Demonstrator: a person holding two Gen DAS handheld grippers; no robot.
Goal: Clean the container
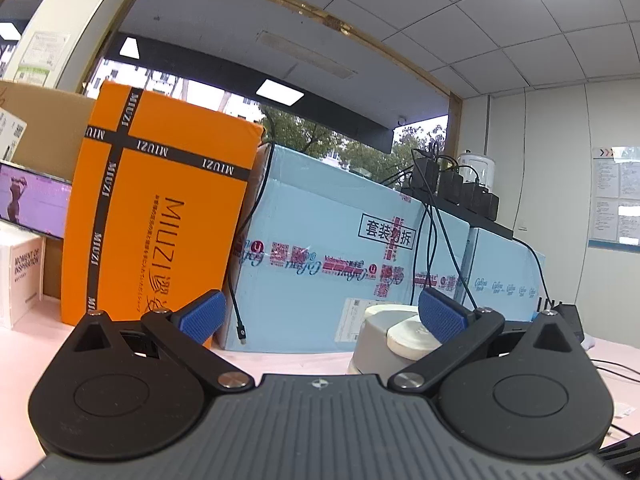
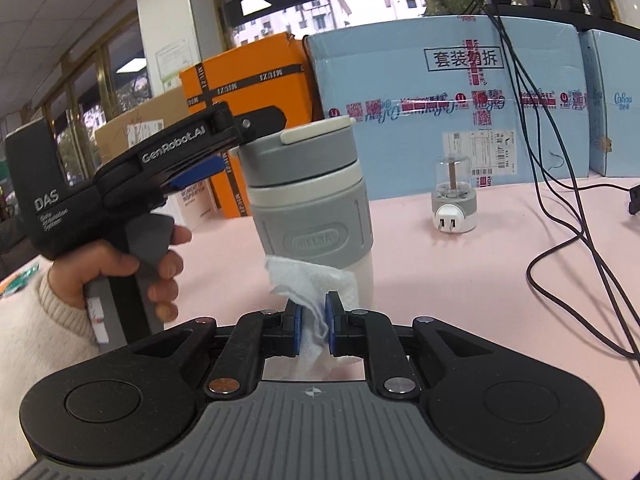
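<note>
The grey-and-white container stands upright on the pink desk, in front of the boxes along its far edge. The right gripper has its fingers clenched on a white tissue — pressed against the container's lower wall. The left gripper is spread wide, one finger touching the lid.
</note>
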